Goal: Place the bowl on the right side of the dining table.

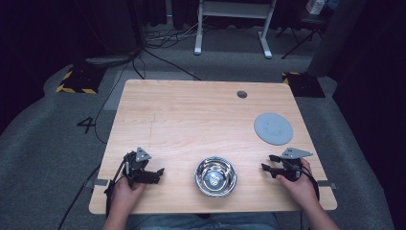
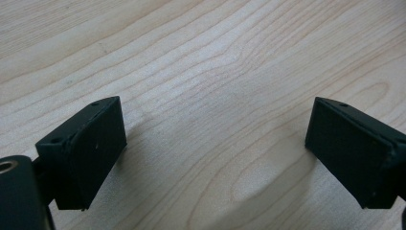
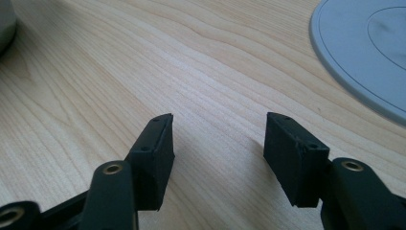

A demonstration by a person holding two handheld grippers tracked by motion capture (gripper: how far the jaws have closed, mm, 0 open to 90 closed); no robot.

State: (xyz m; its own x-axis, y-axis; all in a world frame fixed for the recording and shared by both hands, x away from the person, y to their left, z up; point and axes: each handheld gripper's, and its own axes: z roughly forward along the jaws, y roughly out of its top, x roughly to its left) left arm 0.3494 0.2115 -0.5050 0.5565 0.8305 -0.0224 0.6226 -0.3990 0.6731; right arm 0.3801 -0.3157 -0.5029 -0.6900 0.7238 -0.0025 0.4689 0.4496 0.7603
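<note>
A shiny metal bowl (image 1: 215,177) stands near the front edge of the wooden table (image 1: 191,120), between my two hands. My left gripper (image 1: 158,173) rests on the table to the bowl's left, its jaws wide apart over bare wood (image 2: 215,139). To the bowl's right my right gripper (image 1: 269,163) lies low on the table, jaws partly apart with nothing between them (image 3: 218,143). A grey round disc (image 1: 273,128) lies flat behind the right gripper; its rim (image 3: 364,52) fills the upper right of the right gripper view. The bowl's edge (image 3: 5,24) shows at that view's far left.
A round cable hole (image 1: 242,94) sits near the table's far edge. Beyond the table are grey carpet, floor cables (image 1: 163,38), a white desk frame (image 1: 234,24) and yellow-black taped floor plates (image 1: 79,79).
</note>
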